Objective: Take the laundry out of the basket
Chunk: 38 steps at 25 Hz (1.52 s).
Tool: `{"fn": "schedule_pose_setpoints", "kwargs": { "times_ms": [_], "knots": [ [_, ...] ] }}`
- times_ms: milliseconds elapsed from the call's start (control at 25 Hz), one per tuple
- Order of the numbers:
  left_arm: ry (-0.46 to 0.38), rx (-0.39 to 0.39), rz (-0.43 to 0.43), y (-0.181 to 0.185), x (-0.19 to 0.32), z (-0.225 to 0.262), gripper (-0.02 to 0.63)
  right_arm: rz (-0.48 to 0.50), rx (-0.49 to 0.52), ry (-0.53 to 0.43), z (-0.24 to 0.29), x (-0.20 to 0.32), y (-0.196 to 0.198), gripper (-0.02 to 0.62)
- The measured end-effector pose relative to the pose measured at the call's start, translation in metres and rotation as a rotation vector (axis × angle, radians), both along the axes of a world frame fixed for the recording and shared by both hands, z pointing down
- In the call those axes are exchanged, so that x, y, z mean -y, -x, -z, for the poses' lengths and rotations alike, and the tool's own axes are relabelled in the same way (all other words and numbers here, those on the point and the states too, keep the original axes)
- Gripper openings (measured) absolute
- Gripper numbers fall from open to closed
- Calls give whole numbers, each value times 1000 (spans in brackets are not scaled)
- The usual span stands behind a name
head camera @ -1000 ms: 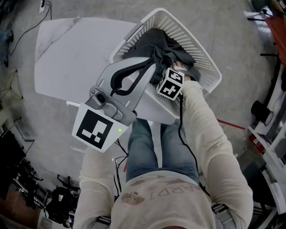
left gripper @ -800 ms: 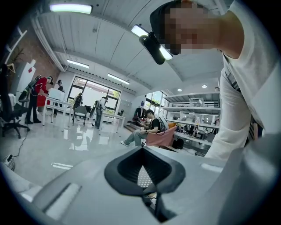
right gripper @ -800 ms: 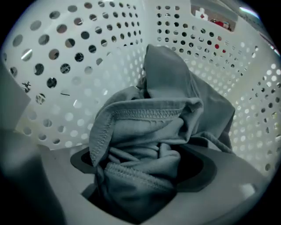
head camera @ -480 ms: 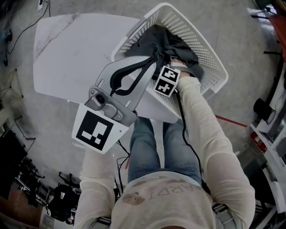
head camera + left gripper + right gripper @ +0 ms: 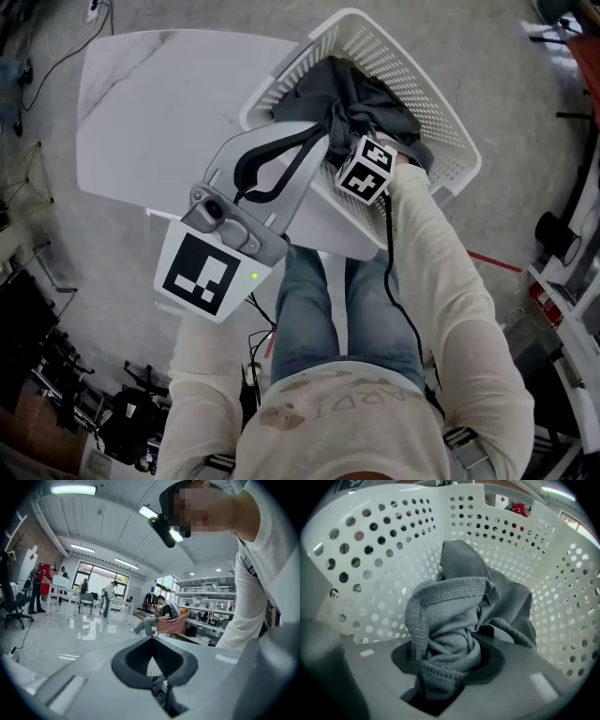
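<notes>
The right tongs [image 5: 449, 665] point steeply down into the basket [image 5: 441, 103]. Their jaws have just been closing and are now clamped on a bunched fold of the grey garment [image 5: 454, 616]. A stitched hem loops over the top of the gathered cloth. The grip takes a thick bunch, not a single edge, which is likely to resist slipping on the lift.

The garment lies wholly inside the basket, heaped against the perforated wall. Its free end trails away from the jaws toward the far side. From the head view, only the marker cube [image 5: 366, 169] of the right tongs shows above the cloth, so the jaws sit low in the load.

The left tongs [image 5: 319, 141] are held roughly level just beside the near rim. Their tips are together with nothing between them. They appear parked there to stay clear of the lift path, though they are close enough to steady the rim if it shifts.

The basket stands at the right end of the white surface [image 5: 159, 122]. The bare area to its left is the probable place to set the garment down.

Judged status: grasp made, lift not yet begun.
</notes>
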State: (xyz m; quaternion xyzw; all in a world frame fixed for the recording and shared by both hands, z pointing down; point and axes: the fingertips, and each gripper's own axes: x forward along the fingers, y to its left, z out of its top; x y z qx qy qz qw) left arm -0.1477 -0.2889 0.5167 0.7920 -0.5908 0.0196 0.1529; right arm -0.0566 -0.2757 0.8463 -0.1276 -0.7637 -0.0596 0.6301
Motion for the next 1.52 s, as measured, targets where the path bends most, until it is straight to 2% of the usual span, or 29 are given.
{"fn": "schedule_pose_setpoints", "kwargs": {
  "times_ms": [320, 560, 960, 1520],
  "knots": [
    [-15, 25, 7, -4, -2, 18, 1, -166, 160, 55, 55, 17, 10, 215],
    [-52, 51, 10, -11, 2, 47, 1, -244, 308, 74, 118, 33, 18, 213],
    [-107, 104, 62, -20, -9, 121, 1, -375, 618, 148, 276, 35, 13, 213],
    [-189, 161, 107, -64, -22, 228, 1, -484, 1049, 201, 493, 26, -36, 213]
  ]
}}
